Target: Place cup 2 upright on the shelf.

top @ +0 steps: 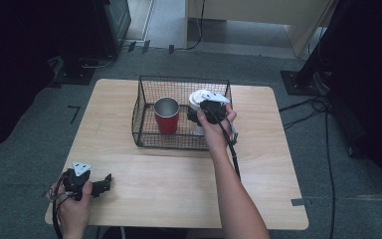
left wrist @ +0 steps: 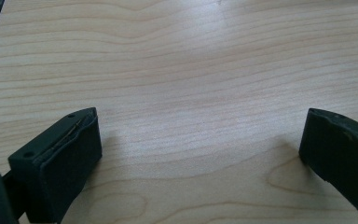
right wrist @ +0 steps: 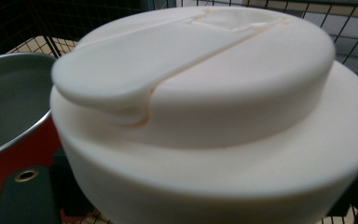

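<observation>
Gripping a white-lidded cup point(right wrist: 205, 121) inside the wire basket point(top: 144, 134), apparently, the right gripper point(top: 210, 112) works over a pale wood table point(top: 179, 184) on grey carpet point(top: 25, 164); the left gripper point(top: 102, 185) rests near-left, jaws apart.

A light wooden tabletop point(top: 179, 184) with rounded corners stands on grey carpeted floor point(top: 30, 144). Beyond its far edge rises pale wooden furniture point(top: 258, 12), with a strip of lighter floor beside it. A dark cabinet point(top: 114, 20) stands at the far left, and a black stand with a flat base plate point(top: 298, 79) at the right. Black cables point(top: 323, 129) trail across the carpet on the right, and short pieces of dark tape point(top: 74, 112) mark the floor. The edges of the room lie in deep shadow
</observation>
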Motion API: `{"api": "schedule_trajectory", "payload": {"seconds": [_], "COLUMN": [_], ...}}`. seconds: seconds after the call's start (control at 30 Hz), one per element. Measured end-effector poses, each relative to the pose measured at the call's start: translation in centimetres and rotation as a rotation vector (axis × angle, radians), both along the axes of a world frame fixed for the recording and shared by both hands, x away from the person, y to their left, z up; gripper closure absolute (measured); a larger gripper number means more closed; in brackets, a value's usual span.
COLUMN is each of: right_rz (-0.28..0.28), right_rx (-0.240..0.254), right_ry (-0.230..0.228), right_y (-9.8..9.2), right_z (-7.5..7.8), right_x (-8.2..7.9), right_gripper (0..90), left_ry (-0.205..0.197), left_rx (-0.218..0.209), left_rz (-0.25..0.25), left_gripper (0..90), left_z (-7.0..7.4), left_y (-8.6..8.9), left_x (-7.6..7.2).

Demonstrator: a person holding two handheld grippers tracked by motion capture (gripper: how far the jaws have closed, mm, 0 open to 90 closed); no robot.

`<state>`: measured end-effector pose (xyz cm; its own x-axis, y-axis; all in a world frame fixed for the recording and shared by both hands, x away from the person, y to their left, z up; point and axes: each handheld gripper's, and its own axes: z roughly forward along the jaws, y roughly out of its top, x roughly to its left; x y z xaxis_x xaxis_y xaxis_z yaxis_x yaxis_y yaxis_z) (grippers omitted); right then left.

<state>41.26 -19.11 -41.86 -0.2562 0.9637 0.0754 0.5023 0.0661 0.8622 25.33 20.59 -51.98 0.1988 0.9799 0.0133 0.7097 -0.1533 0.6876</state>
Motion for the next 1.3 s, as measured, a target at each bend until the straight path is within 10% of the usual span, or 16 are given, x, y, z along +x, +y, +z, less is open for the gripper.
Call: {"api": "schedule_trajectory", "payload": {"seconds": [0.7, 1.3], "right_rz": [-0.032, -0.019], "right_rx": [-0.023, -0.047], "right_ry": [0.08, 0.048], "right_y": [1.3, 0.6], "right_z": [-0.2, 0.9], "right_x": [-2.8, -5.7], "right_gripper": [3.4, 0.0], "left_ry": [-0.001, 0.0], "left_rx": [-0.002, -0.001], "left_rz": [0.001, 0.0], "left_gripper": [0.0, 0.0], "left_z": [0.0, 0.0], "left_y": [0.0, 0.0], "left_x": [0.0, 0.0]}}
